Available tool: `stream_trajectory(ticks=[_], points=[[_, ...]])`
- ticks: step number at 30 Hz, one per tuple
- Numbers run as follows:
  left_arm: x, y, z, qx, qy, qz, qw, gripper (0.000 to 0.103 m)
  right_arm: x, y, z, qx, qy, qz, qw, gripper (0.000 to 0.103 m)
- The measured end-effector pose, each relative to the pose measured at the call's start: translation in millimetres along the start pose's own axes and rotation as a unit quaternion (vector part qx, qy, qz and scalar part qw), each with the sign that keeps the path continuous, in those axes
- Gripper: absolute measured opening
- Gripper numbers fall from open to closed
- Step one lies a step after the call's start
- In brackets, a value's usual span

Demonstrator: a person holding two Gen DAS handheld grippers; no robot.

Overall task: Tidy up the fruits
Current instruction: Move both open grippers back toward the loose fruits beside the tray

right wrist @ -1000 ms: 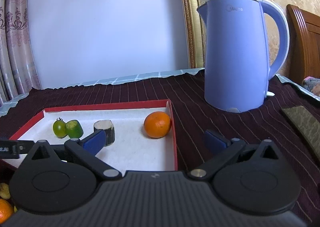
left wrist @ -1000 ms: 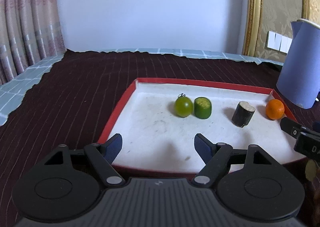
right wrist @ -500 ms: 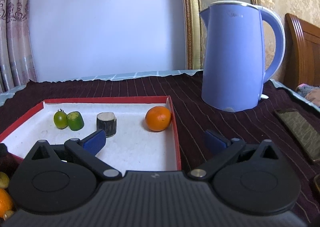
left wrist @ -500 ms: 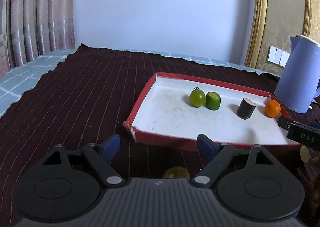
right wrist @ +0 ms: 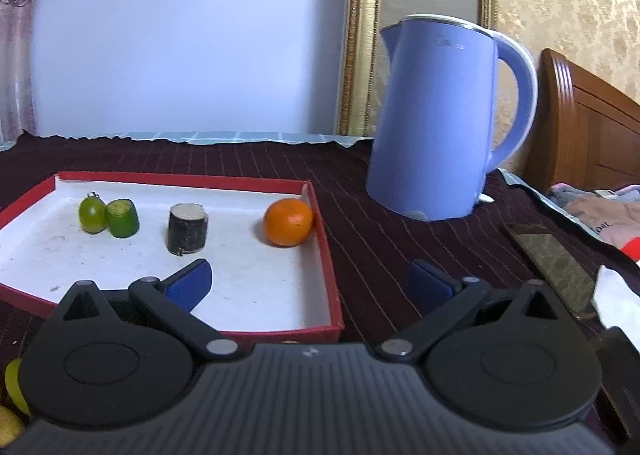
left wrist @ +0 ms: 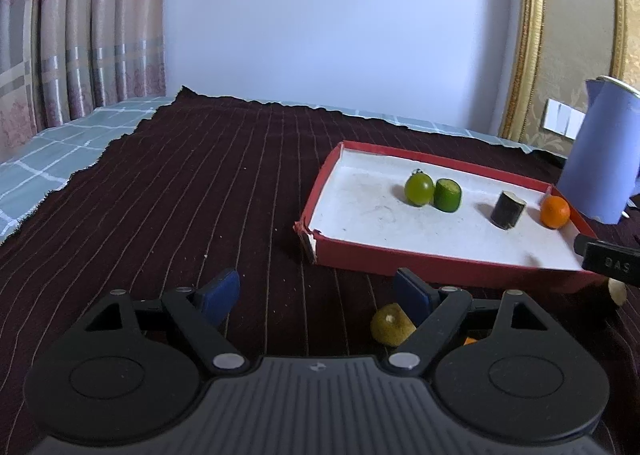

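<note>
Left wrist view showed the red tray [left wrist: 436, 267] on the tabletop [left wrist: 180, 195], holding an orange [left wrist: 555, 211], green tomato [left wrist: 419, 189] and cut pieces; left hand-held gripper [left wrist: 316, 291] spread, empty, a yellowish fruit [left wrist: 390, 325] beside its finger. Right hand-held gripper [right wrist: 308, 283] spread, empty.
</note>
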State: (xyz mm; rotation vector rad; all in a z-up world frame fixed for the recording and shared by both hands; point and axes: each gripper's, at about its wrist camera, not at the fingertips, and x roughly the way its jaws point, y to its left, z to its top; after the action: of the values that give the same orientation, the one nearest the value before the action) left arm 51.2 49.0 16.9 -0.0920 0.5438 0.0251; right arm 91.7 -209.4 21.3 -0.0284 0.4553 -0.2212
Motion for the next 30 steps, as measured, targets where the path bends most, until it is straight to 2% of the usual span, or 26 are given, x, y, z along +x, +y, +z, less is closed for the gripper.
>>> stream_trajectory(ticks=[11,20,26,30], points=[[-27.2,-9.3,-5.6,0.030,-0.032,-0.047,0.9979,0.084,-16.0,4.9,-7.8,-0.032,0.004,-0.009,0.999,0.103],[-42.4,-19.5,-16.2,0.077,-0.049,-0.082,0.9924,0.084,-51.3,-11.3,-23.4,-0.042,-0.005,0.033,0.999,0.103],[-44.8,-23.2,-27.5,0.118,-0.036,-0.097,0.9875,0.084,-67.6,-27.3,-34.8,-0.023,0.001,0.105,0.994,0.103],[-42.2,-24.4,-32.3,0.139,-0.008,-0.130,0.9817,0.084,-70.9,-28.1,-40.9,-0.030,0.004,0.095,0.995,0.103]])
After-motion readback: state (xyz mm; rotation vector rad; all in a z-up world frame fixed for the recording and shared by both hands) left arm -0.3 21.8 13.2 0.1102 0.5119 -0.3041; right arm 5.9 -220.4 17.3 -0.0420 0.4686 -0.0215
